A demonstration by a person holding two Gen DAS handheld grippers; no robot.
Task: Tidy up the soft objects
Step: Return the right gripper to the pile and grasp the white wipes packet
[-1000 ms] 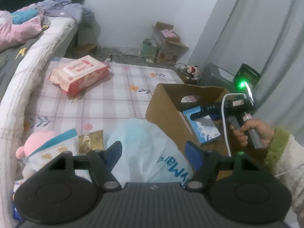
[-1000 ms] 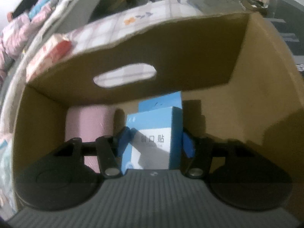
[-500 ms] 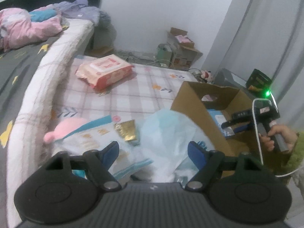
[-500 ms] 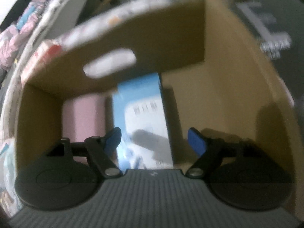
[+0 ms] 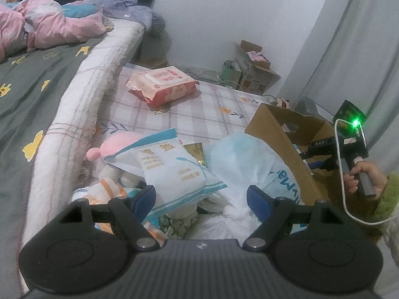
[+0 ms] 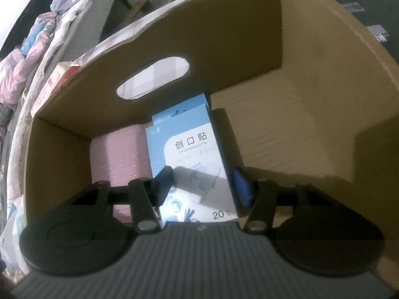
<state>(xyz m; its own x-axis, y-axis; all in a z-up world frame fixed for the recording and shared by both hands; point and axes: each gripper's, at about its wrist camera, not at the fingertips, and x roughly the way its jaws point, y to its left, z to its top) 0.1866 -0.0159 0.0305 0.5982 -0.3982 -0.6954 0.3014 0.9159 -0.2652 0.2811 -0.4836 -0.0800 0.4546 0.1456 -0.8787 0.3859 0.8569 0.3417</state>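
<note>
The right gripper (image 6: 203, 184) hangs inside the cardboard box (image 6: 311, 114), its blue fingers (image 6: 240, 186) spread wide to either side of a blue carton (image 6: 189, 154) that lies flat on the box floor. The left finger looks to sit just over the carton's edge, the right one is clear of it, and nothing is clamped between them. A pink roll (image 6: 119, 149) lies against the carton on its left, filling that corner of the box. The far wall has an oval handle hole (image 6: 153, 78).

The left gripper (image 5: 200, 199) hovers over a heap of soft goods on the checked mat (image 5: 199, 112), fingers wide apart and holding nothing. Right below it lie a white-and-blue pack (image 5: 172, 169) and a knotted pale blue bag (image 5: 244, 164), which leans against the box (image 5: 279, 134). A pink plush (image 5: 112, 144) pokes out from under the pack, and a small gold packet (image 5: 195, 152) sits between pack and bag. Well apart, further up the mat, rests a wipes pack (image 5: 162, 87). The bed (image 5: 37, 79) runs along the left side, with crumpled bedding (image 5: 49, 25) at its head. The right hand (image 5: 361, 177) grips its tool's handle over the box.
</note>
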